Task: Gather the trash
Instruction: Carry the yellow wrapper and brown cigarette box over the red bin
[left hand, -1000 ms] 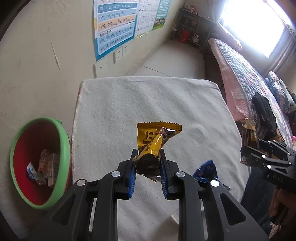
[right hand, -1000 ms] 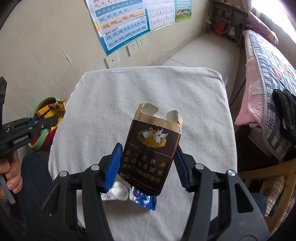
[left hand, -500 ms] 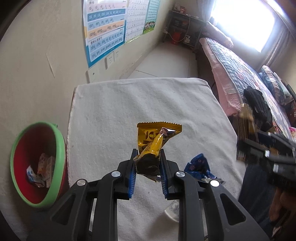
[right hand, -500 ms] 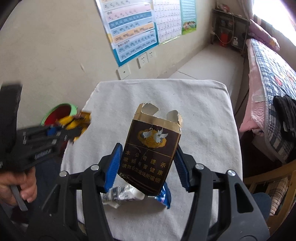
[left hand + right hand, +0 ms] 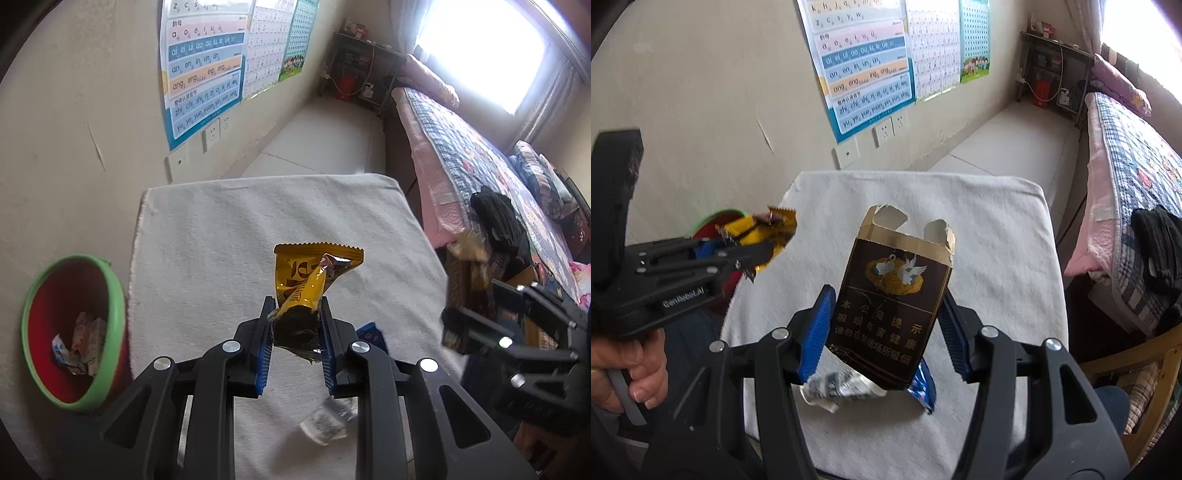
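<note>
My left gripper [image 5: 295, 321] is shut on a yellow snack wrapper [image 5: 310, 273] and holds it above the white-towelled table [image 5: 221, 229]. It also shows in the right wrist view [image 5: 738, 254] with the wrapper [image 5: 764, 229], near the bin. My right gripper [image 5: 886, 317] is shut on a torn dark brown cigarette box [image 5: 894, 299], held above the table's near edge; it appears blurred in the left wrist view [image 5: 469, 332]. A red bin with a green rim [image 5: 70, 332] stands left of the table and holds several crumpled wrappers [image 5: 79, 343].
A blue wrapper [image 5: 925, 387] and a crumpled silver-white wrapper [image 5: 838, 389] lie on the towel near its front edge. A wall with posters [image 5: 207, 74] is behind the table. A bed [image 5: 480, 166] runs along the right.
Both grippers have risen and tilted, so the wall and posters fill more of each view. The left gripper with the yellow wrapper has swung closer to the right gripper's view, over the bin side.
</note>
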Demonstrator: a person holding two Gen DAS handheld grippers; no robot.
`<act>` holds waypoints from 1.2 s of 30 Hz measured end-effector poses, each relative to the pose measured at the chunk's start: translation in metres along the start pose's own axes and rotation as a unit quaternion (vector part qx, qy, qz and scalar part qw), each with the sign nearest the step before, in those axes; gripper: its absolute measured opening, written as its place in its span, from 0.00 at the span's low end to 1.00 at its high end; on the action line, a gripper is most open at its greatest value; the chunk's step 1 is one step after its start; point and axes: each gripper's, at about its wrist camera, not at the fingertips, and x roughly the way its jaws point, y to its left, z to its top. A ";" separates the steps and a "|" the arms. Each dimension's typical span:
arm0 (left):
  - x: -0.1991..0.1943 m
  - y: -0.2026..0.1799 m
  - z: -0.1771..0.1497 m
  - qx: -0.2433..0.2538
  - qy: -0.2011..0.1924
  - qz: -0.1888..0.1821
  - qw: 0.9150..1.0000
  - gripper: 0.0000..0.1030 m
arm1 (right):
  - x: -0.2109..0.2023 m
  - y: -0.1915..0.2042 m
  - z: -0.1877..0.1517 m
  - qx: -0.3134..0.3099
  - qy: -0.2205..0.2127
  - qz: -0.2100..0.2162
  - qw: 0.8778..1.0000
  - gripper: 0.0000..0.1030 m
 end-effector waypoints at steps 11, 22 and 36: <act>-0.030 0.068 -0.006 -0.087 -0.042 0.026 0.995 0.20 | 0.014 0.032 0.022 -0.034 0.023 0.035 0.999 0.52; -0.055 0.130 -0.019 -0.158 -0.073 0.060 0.983 0.20 | 0.050 0.119 0.058 -0.143 0.060 0.076 0.985 0.52; -0.078 0.212 -0.037 -0.217 -0.077 0.099 0.968 0.20 | 0.081 0.223 0.083 -0.213 0.073 0.113 0.968 0.52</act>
